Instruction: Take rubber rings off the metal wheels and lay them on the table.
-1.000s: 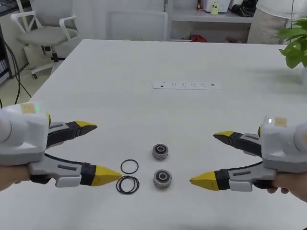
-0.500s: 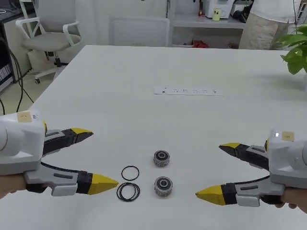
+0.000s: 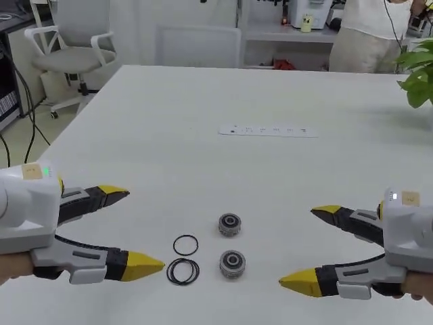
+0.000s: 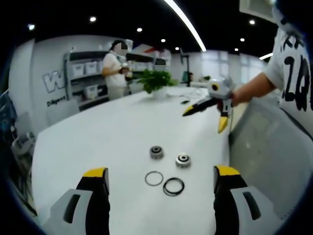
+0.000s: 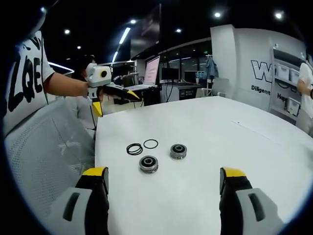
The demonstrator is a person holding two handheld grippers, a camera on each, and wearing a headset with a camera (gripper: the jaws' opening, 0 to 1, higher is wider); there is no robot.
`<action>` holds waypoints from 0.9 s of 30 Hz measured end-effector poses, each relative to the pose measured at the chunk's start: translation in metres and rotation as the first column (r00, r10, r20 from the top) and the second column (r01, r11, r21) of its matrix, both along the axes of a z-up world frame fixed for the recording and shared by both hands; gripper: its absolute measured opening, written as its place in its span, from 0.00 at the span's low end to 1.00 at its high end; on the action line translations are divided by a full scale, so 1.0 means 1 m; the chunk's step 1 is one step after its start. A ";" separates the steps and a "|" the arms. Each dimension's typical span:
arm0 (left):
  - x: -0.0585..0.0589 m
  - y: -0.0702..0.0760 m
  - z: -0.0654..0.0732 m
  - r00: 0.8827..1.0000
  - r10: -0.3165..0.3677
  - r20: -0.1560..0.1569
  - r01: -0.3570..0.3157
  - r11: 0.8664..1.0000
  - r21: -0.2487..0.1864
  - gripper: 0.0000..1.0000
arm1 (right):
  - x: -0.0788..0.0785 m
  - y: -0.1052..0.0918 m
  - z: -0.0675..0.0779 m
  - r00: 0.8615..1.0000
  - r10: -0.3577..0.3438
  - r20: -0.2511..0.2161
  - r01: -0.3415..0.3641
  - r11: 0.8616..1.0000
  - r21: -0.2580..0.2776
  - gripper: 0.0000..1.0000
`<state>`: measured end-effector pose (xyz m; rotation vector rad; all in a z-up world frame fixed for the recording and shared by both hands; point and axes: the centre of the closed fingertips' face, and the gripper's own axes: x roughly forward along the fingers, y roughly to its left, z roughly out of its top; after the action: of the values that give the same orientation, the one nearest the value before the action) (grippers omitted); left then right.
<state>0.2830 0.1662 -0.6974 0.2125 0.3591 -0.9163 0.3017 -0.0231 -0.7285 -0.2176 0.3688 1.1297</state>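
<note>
Two small metal wheels lie flat on the white table: the far wheel (image 3: 229, 225) (image 4: 156, 152) (image 5: 178, 151) and the near wheel (image 3: 232, 263) (image 4: 183, 160) (image 5: 148, 164). Left of them lie black rubber rings: a single ring (image 3: 185, 245) (image 4: 154, 178) (image 5: 150, 144) and a small stack of rings (image 3: 183, 271) (image 4: 173, 186) (image 5: 134, 149). My left gripper (image 3: 135, 230) (image 4: 161, 172) is open, left of the rings, with nothing in it. My right gripper (image 3: 312, 247) (image 5: 164, 172) is open, right of the wheels, holding nothing.
A white power strip (image 3: 268, 131) lies farther back on the table. A green plant (image 3: 418, 78) (image 4: 154, 79) stands at the far right edge. An office chair (image 3: 67, 47) and shelves are beyond the table; a person (image 4: 117, 68) stands by the shelves.
Both grippers have drawn back a little from the wheels and rings while staying open. The head camera has tilted, shifting the picture down. The wheels and rings have not moved.
</note>
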 end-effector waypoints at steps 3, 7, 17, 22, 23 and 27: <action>0.000 0.002 0.001 1.000 0.005 0.002 -0.005 1.000 -0.002 0.90 | 0.000 0.000 0.000 1.000 0.002 -0.001 -0.002 1.000 0.001 0.91; -0.001 0.004 0.001 1.000 0.012 0.003 -0.012 1.000 -0.005 0.90 | 0.000 0.000 0.000 1.000 0.005 -0.001 -0.005 1.000 0.000 0.91; -0.001 0.005 0.002 1.000 0.022 0.010 -0.022 1.000 -0.009 0.90 | 0.000 0.002 -0.001 1.000 0.017 0.006 -0.017 1.000 -0.002 0.92; -0.001 0.006 0.002 1.000 0.027 0.011 -0.026 1.000 -0.010 0.90 | 0.000 0.002 -0.002 1.000 0.024 0.008 -0.024 1.000 -0.007 0.92; -0.001 0.006 0.002 1.000 0.027 0.011 -0.027 1.000 -0.010 0.90 | 0.000 0.003 -0.002 1.000 0.025 0.008 -0.025 1.000 -0.007 0.92; -0.001 0.007 0.003 0.999 0.031 0.015 -0.031 0.999 -0.010 0.90 | -0.002 0.004 -0.002 0.999 0.032 0.007 -0.032 0.999 -0.006 0.92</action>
<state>0.2820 0.1734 -0.6942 0.2040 0.3431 -0.8857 0.2996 -0.0187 -0.7307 -0.2329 0.3636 1.1590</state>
